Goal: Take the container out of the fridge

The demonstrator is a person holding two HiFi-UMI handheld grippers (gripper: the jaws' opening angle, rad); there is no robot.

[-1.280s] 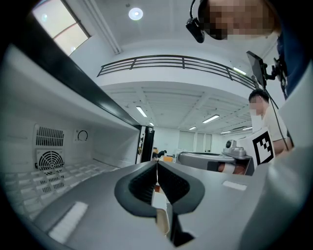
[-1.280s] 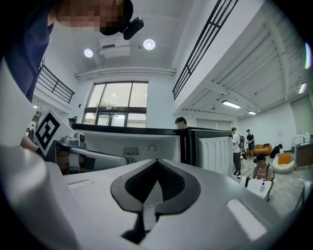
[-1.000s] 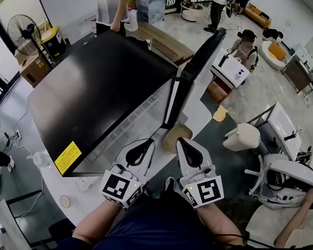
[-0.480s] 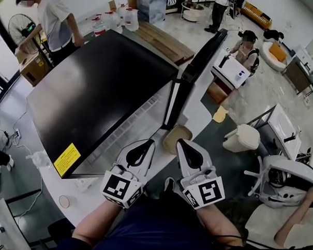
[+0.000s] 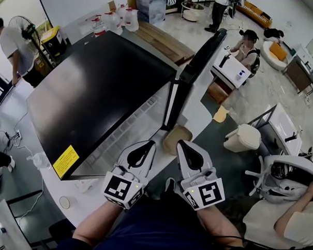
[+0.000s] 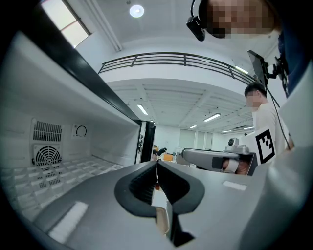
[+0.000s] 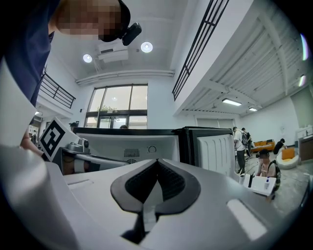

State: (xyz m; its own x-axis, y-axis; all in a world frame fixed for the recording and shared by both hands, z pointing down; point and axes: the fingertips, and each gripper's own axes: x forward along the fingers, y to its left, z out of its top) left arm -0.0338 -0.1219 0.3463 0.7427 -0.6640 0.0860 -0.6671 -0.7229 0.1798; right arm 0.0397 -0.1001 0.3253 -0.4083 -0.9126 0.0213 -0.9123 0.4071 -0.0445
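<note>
**Item: container [image 5: 177,136], tan, round, open-topped.** It lay at the front edge of the fridge [image 5: 96,88] opening, at the door-side corner. It was flanked by both gripper tips and sat just off the wire shelf [image 5: 138,122]. Whether it rested on the shelf's lip or hung clear of it could not be told.

**Left gripper [image 5: 151,143]:** jaws were closed tip to tip, with nothing pinched between them.

**Right gripper [image 5: 180,142]:** jaws likewise met and were empty.

**Step, judged:** the scene fitted either the container being drawn over the threshold or one just past it. Any hold appeared to rest on pressure between the two grippers' flanks, which called for even pressure from both.

**Edges and room:** the open door [image 5: 201,51] stood close on the right. The black top's front edge lay close on the left. Open floor lay toward the person.
</note>
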